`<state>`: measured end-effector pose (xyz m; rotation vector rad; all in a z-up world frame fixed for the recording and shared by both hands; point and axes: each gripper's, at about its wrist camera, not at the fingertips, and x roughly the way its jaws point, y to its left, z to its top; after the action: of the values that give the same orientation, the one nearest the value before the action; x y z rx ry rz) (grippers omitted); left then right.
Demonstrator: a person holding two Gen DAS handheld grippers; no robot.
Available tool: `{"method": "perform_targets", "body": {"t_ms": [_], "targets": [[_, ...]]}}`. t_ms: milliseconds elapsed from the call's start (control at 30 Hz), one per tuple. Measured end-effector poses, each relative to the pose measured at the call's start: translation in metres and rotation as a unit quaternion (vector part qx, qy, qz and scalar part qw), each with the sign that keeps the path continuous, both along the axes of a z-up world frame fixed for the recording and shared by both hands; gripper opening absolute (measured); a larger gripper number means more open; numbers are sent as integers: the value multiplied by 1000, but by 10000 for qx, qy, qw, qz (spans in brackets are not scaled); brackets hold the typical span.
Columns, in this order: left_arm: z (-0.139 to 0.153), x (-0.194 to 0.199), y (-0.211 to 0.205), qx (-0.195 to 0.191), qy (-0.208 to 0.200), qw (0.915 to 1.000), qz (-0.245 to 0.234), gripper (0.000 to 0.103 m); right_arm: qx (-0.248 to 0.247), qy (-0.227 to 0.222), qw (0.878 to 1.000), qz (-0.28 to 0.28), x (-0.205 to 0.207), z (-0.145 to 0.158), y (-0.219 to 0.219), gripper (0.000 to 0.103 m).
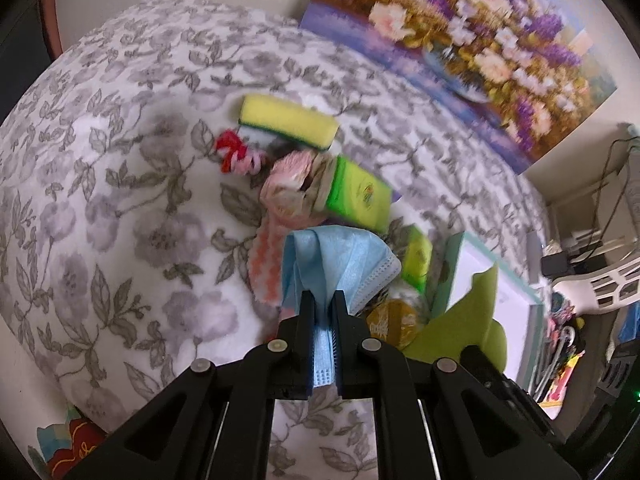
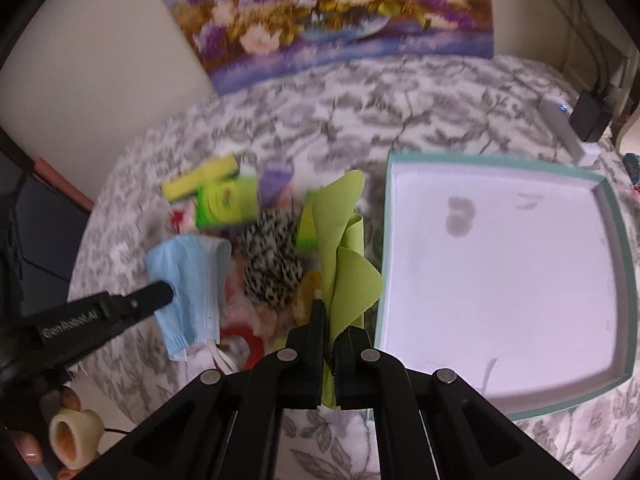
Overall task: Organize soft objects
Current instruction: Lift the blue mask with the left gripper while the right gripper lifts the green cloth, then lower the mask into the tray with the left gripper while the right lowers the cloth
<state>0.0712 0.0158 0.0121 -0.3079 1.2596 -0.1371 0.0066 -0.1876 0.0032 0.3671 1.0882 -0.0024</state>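
My left gripper [image 1: 323,300] is shut on a light blue face mask [image 1: 332,264], lifted above a heap of soft things; from the right wrist view that gripper [image 2: 164,292] pinches the mask [image 2: 192,280] at the left. My right gripper [image 2: 328,320] is shut on a lime green cloth [image 2: 344,248], which stands up beside the heap and shows as the green cloth [image 1: 468,320] in the left wrist view. The heap holds a yellow sponge [image 1: 286,120], a green sponge pack [image 1: 358,196], a pink knitted cloth [image 1: 284,188] and a black-and-white spotted cloth [image 2: 272,268].
A teal-rimmed box lid with a white inside [image 2: 612,208] lies right of the heap, with nothing in it. A flower painting [image 2: 328,16] leans on the wall behind the floral-clothed table [image 1: 120,184]. A grey device [image 2: 568,128] sits at the far right corner.
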Motion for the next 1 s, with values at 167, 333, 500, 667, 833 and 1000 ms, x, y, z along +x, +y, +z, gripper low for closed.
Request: {"method": "perform_targets", "body": {"t_ms": [167, 333, 500, 667, 833, 1000], "targets": [[27, -6, 1, -9, -546, 9985, -11, 7, 187, -530, 9983, -160, -8, 31, -10, 3], [56, -13, -6, -23, -1067, 9942, -144, 7, 271, -1063, 9936, -281, -17, 62, -19, 3], [79, -21, -18, 32, -1548, 9874, -315, 7, 160, -1308, 9902, -452, -21, 77, -31, 3], [80, -28, -41, 166, -1580, 9853, -621, 7, 116, -1186, 9889, -884, -19, 71, -60, 3], [79, -32, -65, 344, -1445, 9850, -877, 7, -224, -1115, 9821, -1500, -23, 67, -97, 3], [87, -31, -102, 548, -1416, 9809, -1219, 7, -272, -1047, 9721, -2079, -30, 59, -139, 3]]}}
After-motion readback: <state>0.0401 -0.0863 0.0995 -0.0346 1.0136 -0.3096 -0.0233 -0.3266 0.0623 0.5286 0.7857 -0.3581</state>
